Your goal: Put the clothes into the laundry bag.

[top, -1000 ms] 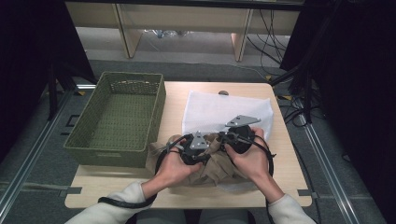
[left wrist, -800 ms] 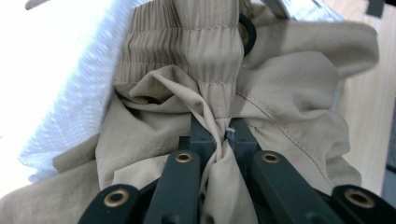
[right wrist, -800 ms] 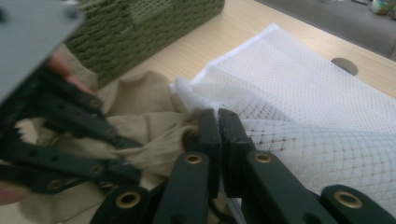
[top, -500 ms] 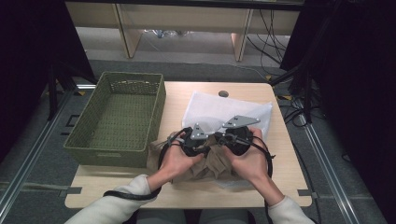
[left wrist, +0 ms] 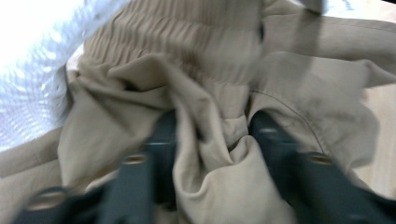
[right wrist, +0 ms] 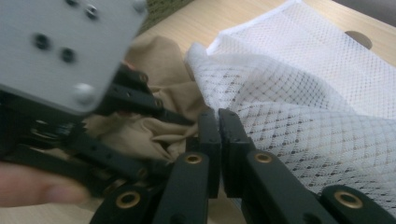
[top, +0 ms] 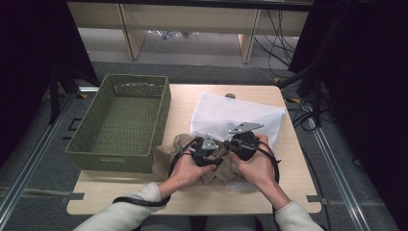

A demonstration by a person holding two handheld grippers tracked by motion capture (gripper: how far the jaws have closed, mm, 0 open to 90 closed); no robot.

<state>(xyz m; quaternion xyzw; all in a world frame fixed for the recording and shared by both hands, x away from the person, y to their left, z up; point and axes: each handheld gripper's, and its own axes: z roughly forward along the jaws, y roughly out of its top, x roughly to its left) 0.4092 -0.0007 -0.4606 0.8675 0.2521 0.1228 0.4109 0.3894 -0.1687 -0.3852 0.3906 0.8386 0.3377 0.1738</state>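
A crumpled tan garment lies at the table's front, its far part against a white mesh bag. My left gripper points down into the garment. In the left gripper view its jaws have just been opening and stand apart around a loose fold of tan cloth, so the left gripper is open. My right gripper sits close beside it. In the right gripper view the right gripper is shut, its tips at the near edge of the mesh bag, which rises to them.
A green woven basket stands on the table's left side, nothing in it. The wooden table has a round hole behind the bag. Cables trail on the floor to the right. The left gripper's grey plate shows close up in the right gripper view.
My left hand has dipped a little lower into the tan garment, close to the right gripper. The right hand and the mesh bag have stayed where they were.
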